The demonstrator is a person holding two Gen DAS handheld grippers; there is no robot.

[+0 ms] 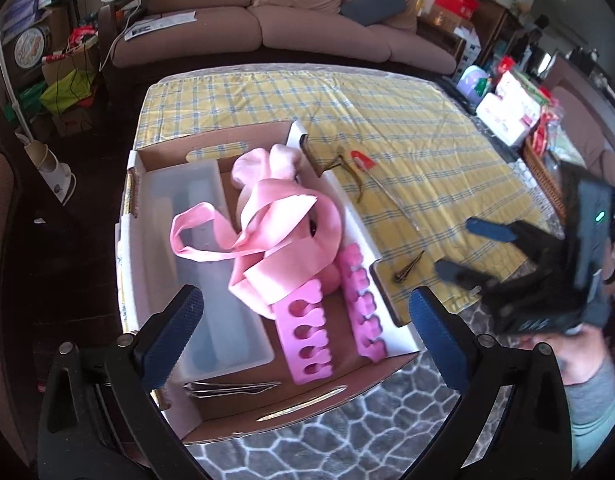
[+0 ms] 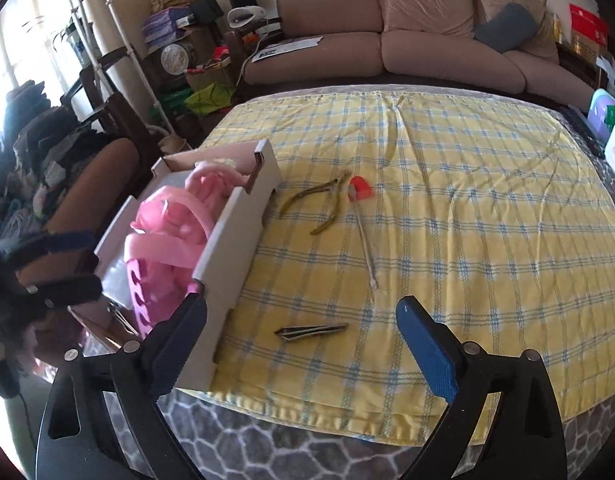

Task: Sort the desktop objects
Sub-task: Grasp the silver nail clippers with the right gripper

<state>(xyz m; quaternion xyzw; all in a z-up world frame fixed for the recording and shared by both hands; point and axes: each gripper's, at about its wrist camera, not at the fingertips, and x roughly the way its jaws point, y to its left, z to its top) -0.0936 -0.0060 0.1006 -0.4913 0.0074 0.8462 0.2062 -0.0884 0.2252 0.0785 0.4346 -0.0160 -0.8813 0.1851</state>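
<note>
Yellow checked cloth covers the surface (image 2: 447, 208) before a brown sofa (image 2: 387, 40); sorting is partway done.
Left of the box (image 2: 231, 240), left tongs (image 1: 303, 328) gape, empty; right of it lie pliers (image 2: 319, 204), a red-tipped tool (image 2: 361, 216) and tweezers (image 2: 311, 331), likely next for the spread, empty right tongs (image 2: 303, 344).

A shallow cardboard box (image 1: 391, 300) sits at the left of the yellow checked cloth. Inside lie a clear plastic tray (image 1: 211, 280) along its left side, a loose pink ribbon (image 1: 275, 236) draped over a pink plush item (image 1: 263, 164), two pink foam toe separators (image 1: 303, 336) side by side, and metal tools (image 1: 231, 388) at the near edge. On the cloth beside the box lie olive-handled nippers (image 2: 323, 204), a thin stick with a red tip (image 2: 361, 216), and closed tweezers (image 2: 311, 332), each apart from the others.
</note>
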